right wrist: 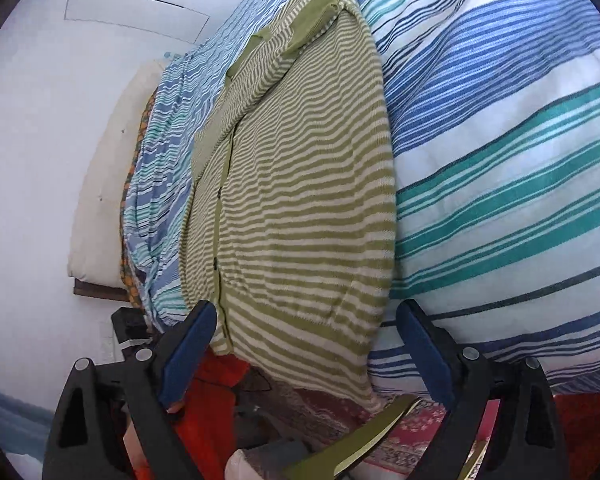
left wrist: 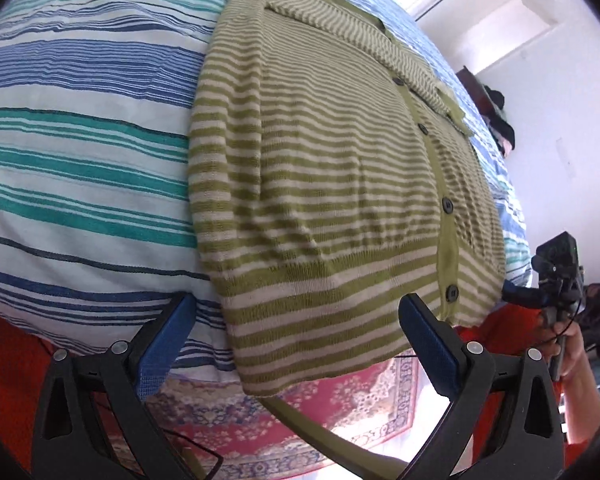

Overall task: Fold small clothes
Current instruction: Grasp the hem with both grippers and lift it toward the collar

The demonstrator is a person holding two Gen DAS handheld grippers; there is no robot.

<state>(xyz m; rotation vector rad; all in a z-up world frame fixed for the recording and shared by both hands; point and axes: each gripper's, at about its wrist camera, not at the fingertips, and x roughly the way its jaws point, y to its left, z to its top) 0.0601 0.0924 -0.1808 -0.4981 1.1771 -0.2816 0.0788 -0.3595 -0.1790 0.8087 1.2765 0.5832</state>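
Striped green cardigan (left wrist: 320, 168) flat on bed (left wrist: 80, 152), hem overhanging bed edge. Left tool (left wrist: 296, 322) and right tool (right wrist: 304, 330) spread, empty, near hem.

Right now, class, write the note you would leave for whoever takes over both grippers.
Left gripper: open, holding nothing, at the cardigan's bottom hem.
Right gripper: open, empty, at the same hem.
The cardigan lies buttoned and front up on the striped bedcover, hem hanging over the bed's edge.
Done: both sleeves look folded in across the chest.
Left: grip the hem and fold it up towards the collar.
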